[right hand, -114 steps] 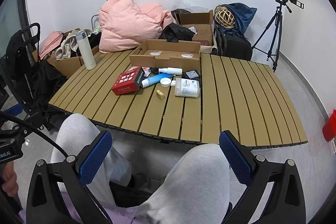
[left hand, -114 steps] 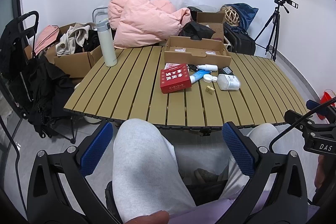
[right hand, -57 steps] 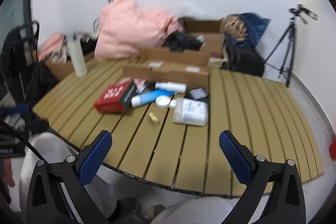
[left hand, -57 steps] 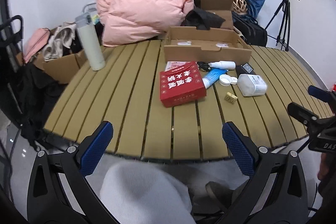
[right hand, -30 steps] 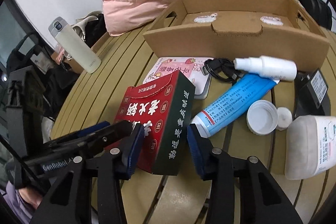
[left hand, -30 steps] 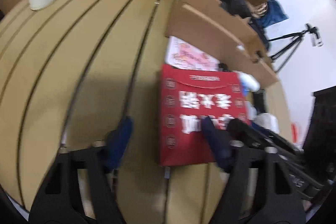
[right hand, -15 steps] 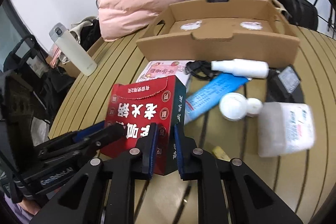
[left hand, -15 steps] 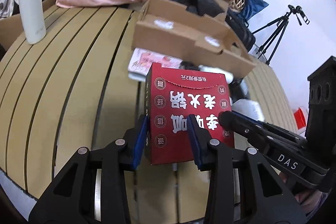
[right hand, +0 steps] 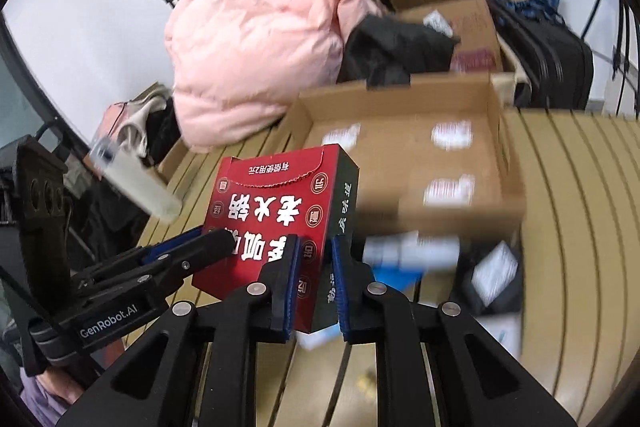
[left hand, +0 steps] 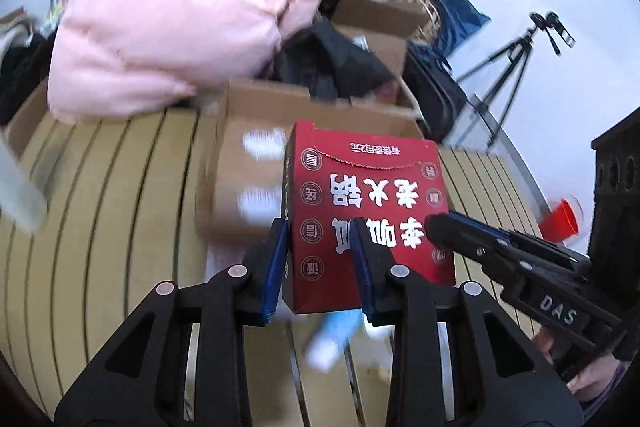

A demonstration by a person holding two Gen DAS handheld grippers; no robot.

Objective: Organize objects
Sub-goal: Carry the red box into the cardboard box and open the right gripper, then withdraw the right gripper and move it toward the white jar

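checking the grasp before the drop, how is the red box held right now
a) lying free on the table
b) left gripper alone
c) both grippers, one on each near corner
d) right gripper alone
c: the red box is off the slatted table, with the left gripper clamping its left near corner and the right gripper clamping the right one.

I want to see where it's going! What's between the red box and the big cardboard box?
Nothing stands between them. In the right wrist view the red box, held up by both grippers, overlaps the near edge of the open cardboard box; only bare table slats lie around.
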